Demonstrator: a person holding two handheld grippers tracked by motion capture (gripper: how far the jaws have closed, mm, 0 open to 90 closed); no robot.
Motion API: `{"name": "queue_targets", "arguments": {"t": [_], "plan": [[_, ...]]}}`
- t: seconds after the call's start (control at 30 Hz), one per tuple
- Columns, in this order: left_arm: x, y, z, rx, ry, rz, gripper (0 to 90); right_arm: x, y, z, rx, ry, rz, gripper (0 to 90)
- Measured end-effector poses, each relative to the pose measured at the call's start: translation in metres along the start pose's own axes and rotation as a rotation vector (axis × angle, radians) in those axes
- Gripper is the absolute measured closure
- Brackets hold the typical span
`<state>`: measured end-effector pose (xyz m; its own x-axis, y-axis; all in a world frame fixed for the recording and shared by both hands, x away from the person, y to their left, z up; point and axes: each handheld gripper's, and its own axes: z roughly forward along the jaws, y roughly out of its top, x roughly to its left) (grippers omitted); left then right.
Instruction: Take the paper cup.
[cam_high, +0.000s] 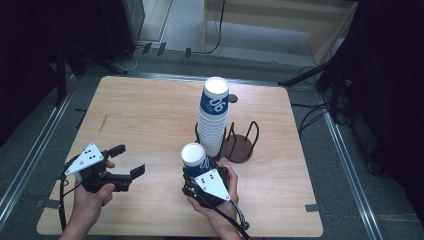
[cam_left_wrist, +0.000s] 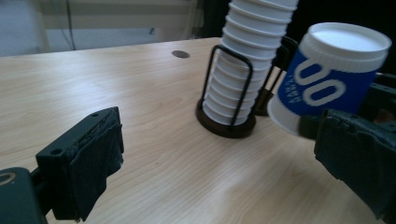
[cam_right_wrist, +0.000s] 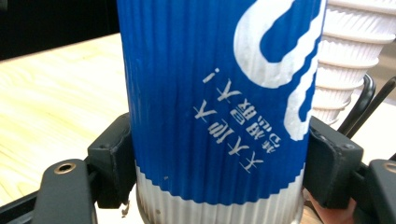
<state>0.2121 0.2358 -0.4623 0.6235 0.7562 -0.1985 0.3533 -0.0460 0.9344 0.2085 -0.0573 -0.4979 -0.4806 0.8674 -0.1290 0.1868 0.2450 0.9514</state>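
My right gripper (cam_high: 196, 172) clamped an inverted cup (cam_high: 194, 159), its rim hidden; my left gripper (cam_high: 129, 162) hovered level, jaws apart, empty.

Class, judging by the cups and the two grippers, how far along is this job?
Done: a tall cup stack stands in the wire holder. In hand: the right gripper clamps one upside-down blue cup. Left: where that cup goes; the left gripper is open.
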Motion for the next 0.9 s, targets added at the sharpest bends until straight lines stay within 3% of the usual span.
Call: {"name": "queue_targets", "arguments": {"t": [0.03,0.13,0.5,0.57,0.9], "plan": [[-0.004,0.001,0.001,0.008,-0.009,0.017,2.3,0.002,-0.001,0.000,0.003,-0.008,-0.025,23.1],[-0.009,0.000,0.004,0.034,-0.028,0.039,2.3,0.003,-0.002,0.000,0.005,-0.013,-0.037,23.1],[-0.017,-0.004,0.014,0.102,-0.086,0.036,2.3,0.022,-0.011,0.006,0.024,-0.030,-0.182,23.1],[-0.019,-0.005,0.016,0.119,-0.098,0.042,2.3,0.028,-0.014,0.007,0.029,-0.029,-0.232,23.1],[-0.028,-0.007,0.025,0.154,-0.141,0.067,2.3,0.038,-0.021,0.010,0.025,-0.028,-0.310,23.1]]}}
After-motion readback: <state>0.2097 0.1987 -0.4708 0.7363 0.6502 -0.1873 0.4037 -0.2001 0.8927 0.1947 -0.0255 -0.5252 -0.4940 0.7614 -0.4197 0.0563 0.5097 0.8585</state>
